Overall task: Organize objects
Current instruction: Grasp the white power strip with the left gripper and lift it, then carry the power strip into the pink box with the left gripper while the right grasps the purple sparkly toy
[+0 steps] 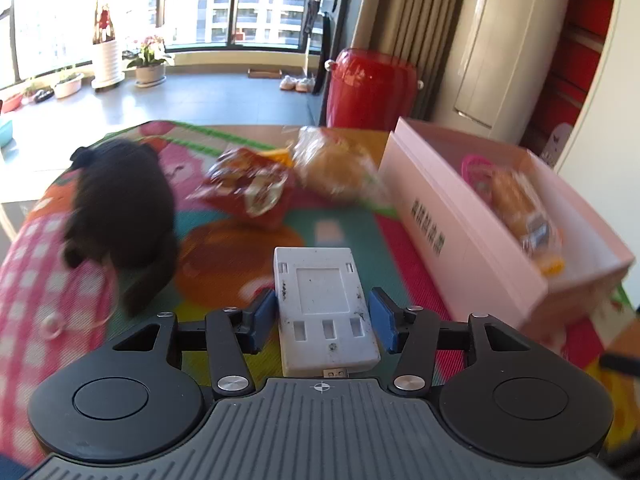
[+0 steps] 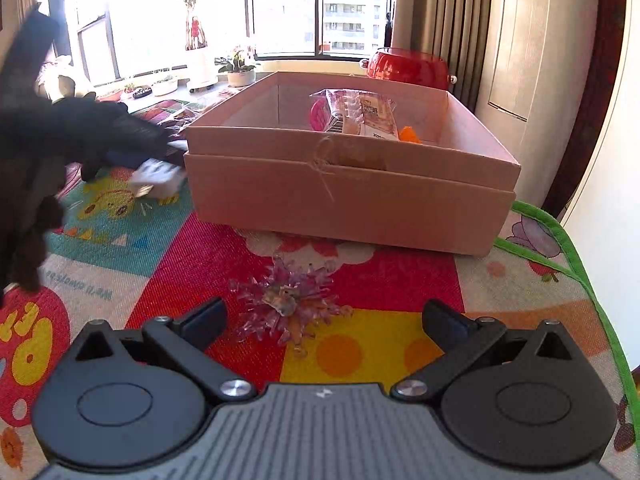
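**White plastic case between the left gripper's pads, pink box half filled**

The left gripper (image 1: 324,322) points down over the colourful play mat (image 1: 352,240) that covers the worktop; a white plastic case (image 1: 326,308) with a small connector at its near end lies lengthwise between the blue pads (image 1: 264,318); the left pad sits right against the case's edge, the right pad shows a thin gap, so whether the case is truly clamped I cannot tell. Beyond it on the mat lie a red snack bag (image 1: 248,192) and, just beside that, a clear-wrapped bun (image 1: 332,168); a black furry toy (image 1: 124,216) stands to the left, blurred.

The pink box (image 2: 352,196) sits to the right of the case, open at the top; inside are a wrapped bread packet (image 2: 360,114), a pink round item (image 2: 318,118) behind it, and a bit of orange (image 2: 410,135) at the packet's near corner.

The right gripper (image 2: 324,316) hangs over the mat in front of the box with its jaws wide apart and nothing in them; a spiky clear purple toy (image 2: 286,300) lies on the mat between the fingers, touching neither. At the left edge of the right wrist view a black-gloved hand (image 2: 48,136) carries the other gripper, with the white case seen beside the box.
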Demonstrator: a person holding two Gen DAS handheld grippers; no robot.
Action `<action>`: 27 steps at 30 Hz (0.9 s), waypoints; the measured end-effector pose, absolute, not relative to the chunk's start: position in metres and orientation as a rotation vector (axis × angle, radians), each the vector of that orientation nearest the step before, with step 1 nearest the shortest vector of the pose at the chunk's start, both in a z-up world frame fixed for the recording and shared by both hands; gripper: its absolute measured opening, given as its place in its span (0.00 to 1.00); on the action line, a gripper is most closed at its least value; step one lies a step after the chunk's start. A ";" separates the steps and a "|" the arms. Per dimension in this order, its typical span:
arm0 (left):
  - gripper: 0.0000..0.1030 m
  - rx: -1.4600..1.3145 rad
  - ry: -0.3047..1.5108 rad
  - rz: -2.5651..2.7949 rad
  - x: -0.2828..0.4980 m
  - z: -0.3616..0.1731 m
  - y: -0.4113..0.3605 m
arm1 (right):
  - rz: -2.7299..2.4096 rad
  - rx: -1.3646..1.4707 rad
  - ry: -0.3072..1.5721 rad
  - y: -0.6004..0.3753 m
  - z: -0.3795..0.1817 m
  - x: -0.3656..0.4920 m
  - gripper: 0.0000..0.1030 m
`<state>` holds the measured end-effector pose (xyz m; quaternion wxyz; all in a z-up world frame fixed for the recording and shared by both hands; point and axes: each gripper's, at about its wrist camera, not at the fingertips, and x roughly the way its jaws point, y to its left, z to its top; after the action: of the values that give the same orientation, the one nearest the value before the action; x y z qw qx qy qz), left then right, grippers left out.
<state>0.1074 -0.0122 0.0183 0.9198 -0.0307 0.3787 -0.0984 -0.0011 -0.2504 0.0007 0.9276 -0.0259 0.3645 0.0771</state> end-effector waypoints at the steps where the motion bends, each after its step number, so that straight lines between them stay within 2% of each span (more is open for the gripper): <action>1: 0.53 -0.052 0.782 -0.205 0.099 0.018 -0.007 | 0.153 -0.045 0.744 -0.250 0.000 -0.001 1.00; 9: 0.52 -0.012 0.794 -0.261 0.046 0.018 0.010 | 0.132 -0.039 0.792 -0.248 0.003 0.006 1.00; 16: 0.52 0.091 0.718 -0.348 -0.018 0.009 0.007 | 0.217 -0.076 0.785 -0.242 0.002 -0.020 1.00; 21: 0.52 0.049 0.688 -0.344 -0.024 0.007 0.013 | 0.211 -0.041 0.778 -0.243 0.005 -0.030 1.00; 27: 0.52 0.039 0.692 -0.334 -0.026 0.007 0.013 | 0.176 -0.064 0.779 -0.230 0.003 -0.001 1.00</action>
<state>-0.0259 0.0126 0.0073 0.9270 0.0190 0.3374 -0.1630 -0.0013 -0.2297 0.0033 0.9209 -0.0310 0.3790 0.0857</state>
